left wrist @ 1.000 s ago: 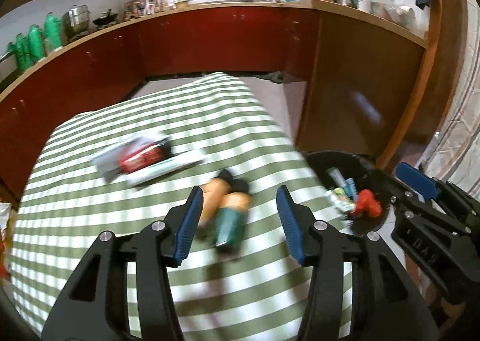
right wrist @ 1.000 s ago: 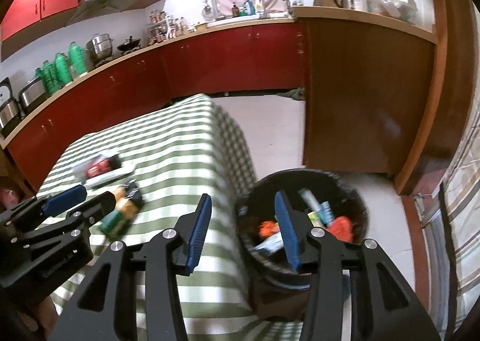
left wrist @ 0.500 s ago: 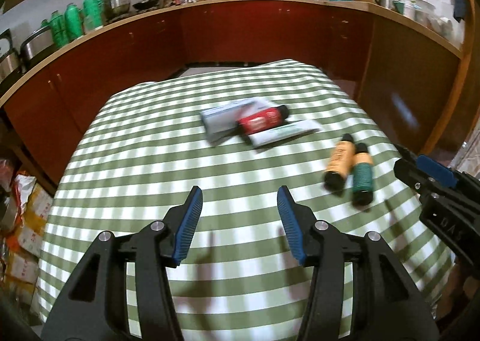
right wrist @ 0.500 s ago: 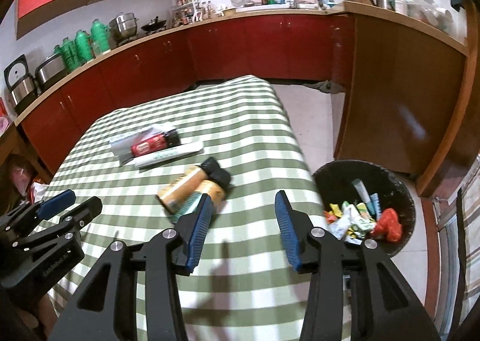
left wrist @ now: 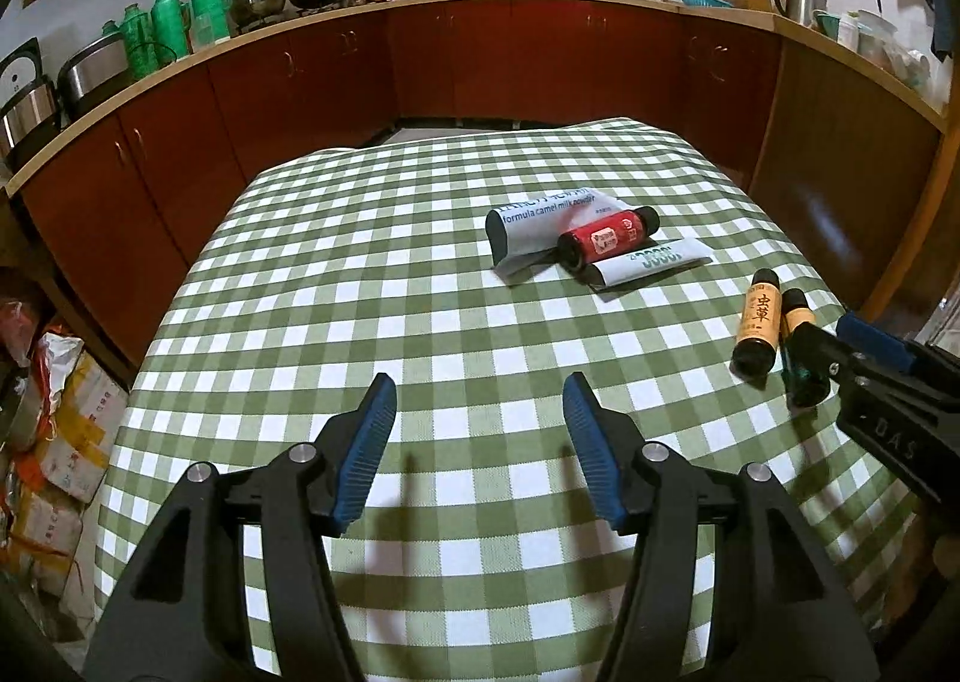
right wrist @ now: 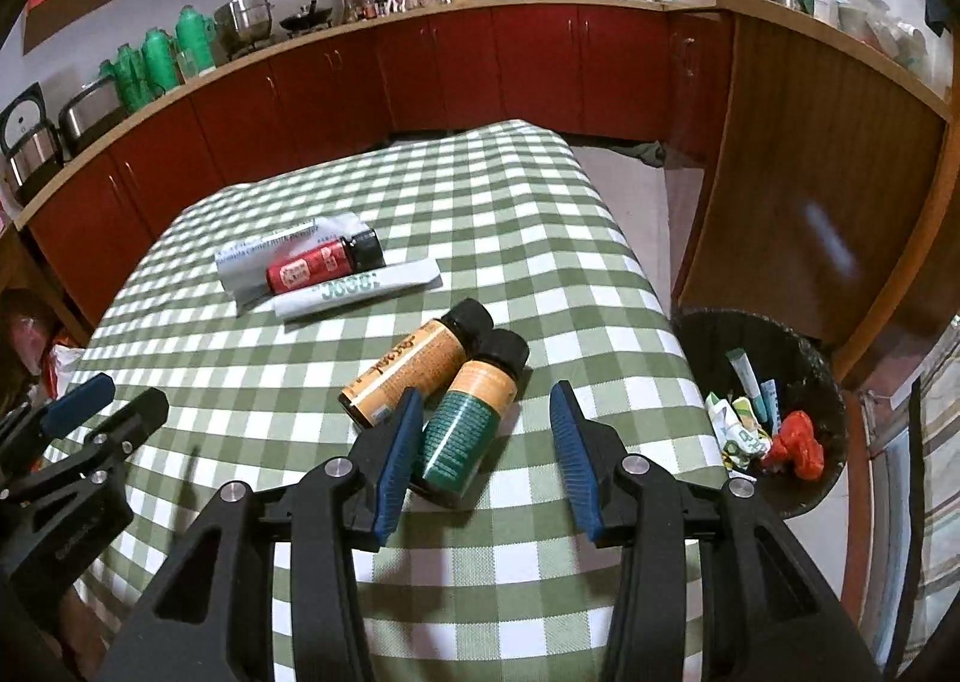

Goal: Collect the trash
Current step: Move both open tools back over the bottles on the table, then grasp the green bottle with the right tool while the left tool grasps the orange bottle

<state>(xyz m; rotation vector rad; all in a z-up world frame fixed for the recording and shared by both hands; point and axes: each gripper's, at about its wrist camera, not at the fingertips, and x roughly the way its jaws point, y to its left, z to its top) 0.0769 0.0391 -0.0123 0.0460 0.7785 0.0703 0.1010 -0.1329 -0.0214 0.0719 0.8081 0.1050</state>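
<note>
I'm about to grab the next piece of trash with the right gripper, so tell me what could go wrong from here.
1. The green bottle lies against the orange bottle. The right gripper, jaws open, sits so close that closing might pinch both or send the round orange one rolling.
2. Both bottles lie near the table edge above the bin; a nudge could knock one to the floor.
3. The left gripper, also open, hovers nearby and might get in the way.

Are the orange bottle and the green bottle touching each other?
Touching. The right wrist view shows the orange bottle lying side by side against the green bottle, no gap between them.
</note>
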